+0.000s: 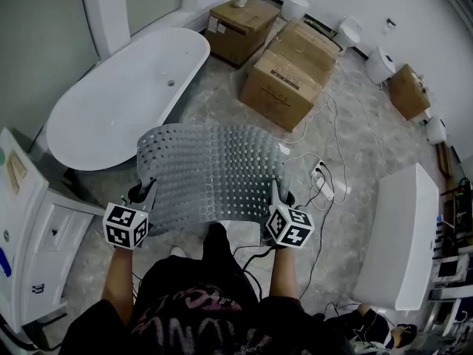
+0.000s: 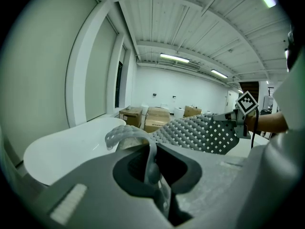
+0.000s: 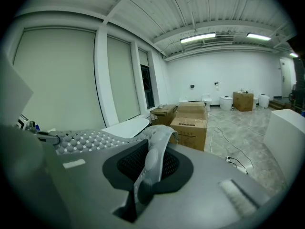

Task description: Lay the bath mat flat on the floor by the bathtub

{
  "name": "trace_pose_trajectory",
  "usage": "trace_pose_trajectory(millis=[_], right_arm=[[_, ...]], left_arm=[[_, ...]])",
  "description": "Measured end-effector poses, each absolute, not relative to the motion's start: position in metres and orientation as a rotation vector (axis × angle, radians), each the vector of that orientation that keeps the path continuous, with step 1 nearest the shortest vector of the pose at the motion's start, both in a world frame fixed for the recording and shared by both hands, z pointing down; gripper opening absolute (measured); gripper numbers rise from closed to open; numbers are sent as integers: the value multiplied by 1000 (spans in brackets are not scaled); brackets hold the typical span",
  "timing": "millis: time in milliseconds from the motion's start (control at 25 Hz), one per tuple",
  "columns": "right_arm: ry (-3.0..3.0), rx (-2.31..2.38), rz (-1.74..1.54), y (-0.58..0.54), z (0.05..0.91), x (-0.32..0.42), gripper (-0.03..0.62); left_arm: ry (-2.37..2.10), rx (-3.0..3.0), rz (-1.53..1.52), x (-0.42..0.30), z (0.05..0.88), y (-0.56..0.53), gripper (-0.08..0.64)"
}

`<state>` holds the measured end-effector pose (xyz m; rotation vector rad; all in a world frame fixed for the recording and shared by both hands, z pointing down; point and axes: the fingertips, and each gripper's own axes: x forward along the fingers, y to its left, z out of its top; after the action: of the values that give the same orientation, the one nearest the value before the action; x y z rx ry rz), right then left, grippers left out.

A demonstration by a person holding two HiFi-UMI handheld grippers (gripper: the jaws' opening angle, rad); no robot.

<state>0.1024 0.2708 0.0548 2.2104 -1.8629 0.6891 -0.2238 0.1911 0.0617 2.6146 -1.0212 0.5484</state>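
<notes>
Grey perforated mat (image 1: 211, 170) held in the air beside tub (image 1: 126, 98) — left gripper (image 1: 147, 192) and right gripper (image 1: 277, 195) each pinching one near corner.

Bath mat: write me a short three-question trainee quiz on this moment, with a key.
1. True or false: the bath mat already lies flat on the floor.
2. What holds the mat? A) one gripper alone B) both grippers, one at each near corner C) a bare hand
3. In the head view, what stands on the floor beyond the mat, to the right of the bathtub?
Key: 1 false, it hangs bowed in the air. 2 B, the left gripper and the right gripper are each shut on a corner. 3 cardboard boxes.
</notes>
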Motion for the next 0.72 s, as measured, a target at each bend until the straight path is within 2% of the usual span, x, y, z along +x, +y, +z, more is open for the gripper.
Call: trace_pose_trajectory(millis=[720], right_arm=[[-1835, 2062, 831, 182, 115, 173, 49]], left_arm=[[-1025, 2458, 658, -151, 119, 122, 14]])
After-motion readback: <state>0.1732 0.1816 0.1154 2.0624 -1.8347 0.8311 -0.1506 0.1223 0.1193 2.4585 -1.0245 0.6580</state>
